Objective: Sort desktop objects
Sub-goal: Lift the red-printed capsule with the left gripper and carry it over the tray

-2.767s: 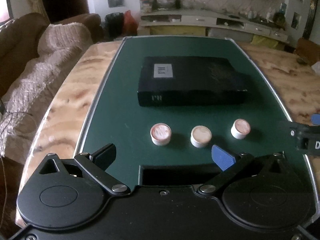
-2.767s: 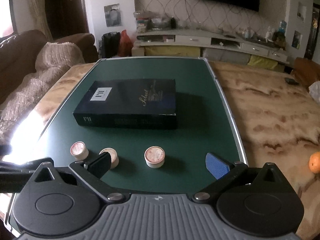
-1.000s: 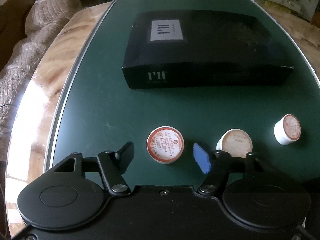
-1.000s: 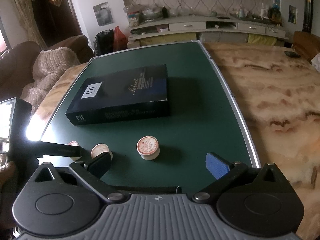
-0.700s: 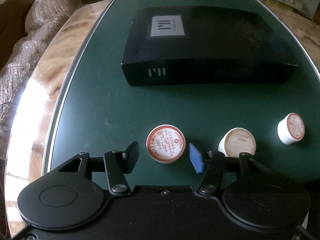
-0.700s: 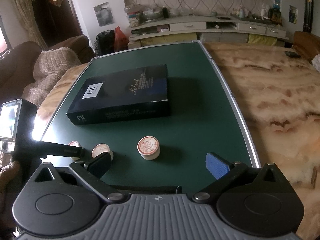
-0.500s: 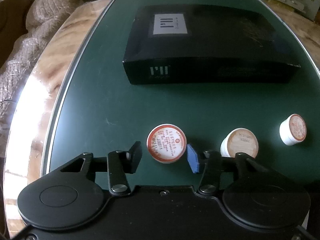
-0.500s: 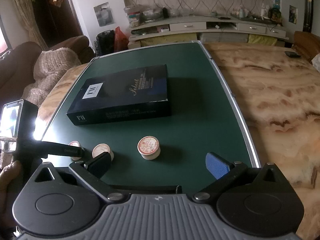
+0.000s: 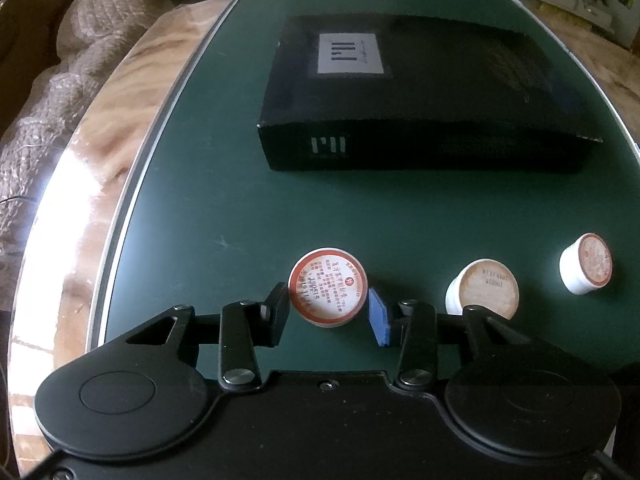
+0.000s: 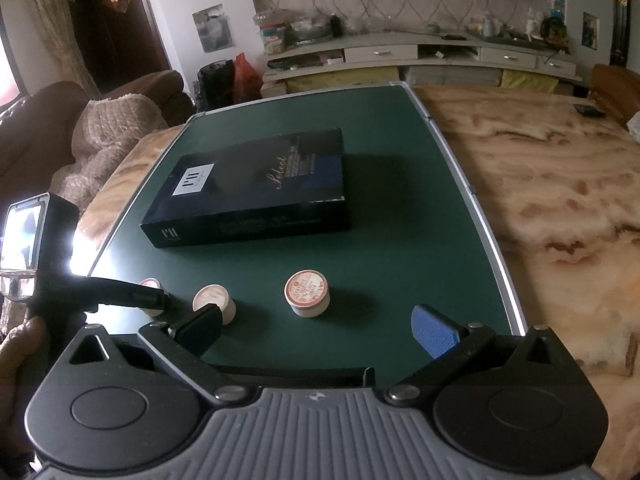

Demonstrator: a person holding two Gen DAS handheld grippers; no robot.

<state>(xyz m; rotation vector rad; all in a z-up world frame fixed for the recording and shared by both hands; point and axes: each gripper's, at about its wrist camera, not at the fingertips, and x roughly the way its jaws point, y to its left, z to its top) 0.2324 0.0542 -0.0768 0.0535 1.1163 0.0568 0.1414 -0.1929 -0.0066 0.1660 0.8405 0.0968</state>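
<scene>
Three small white round containers with printed lids stand in a row on the green mat. In the left wrist view my left gripper (image 9: pixel 328 312) is shut on the leftmost container (image 9: pixel 328 285), its pads touching both sides. The middle container (image 9: pixel 482 292) and the right container (image 9: pixel 586 269) stand to its right. A black box (image 9: pixel 420 92) lies behind them. In the right wrist view my right gripper (image 10: pixel 316 330) is open and empty, above the mat's near edge, just in front of the right container (image 10: pixel 307 293); the middle container (image 10: pixel 214 303) is beside its left finger.
The green mat (image 10: pixel 400 208) has a metal rim and lies on a marble-patterned table (image 10: pixel 540 184). A sofa with a knitted throw (image 10: pixel 108 132) stands to the left. A TV cabinet (image 10: pixel 420 56) is at the back.
My left gripper's fingers have closed in from both sides onto the leftmost container. The right gripper has stayed still and open.
</scene>
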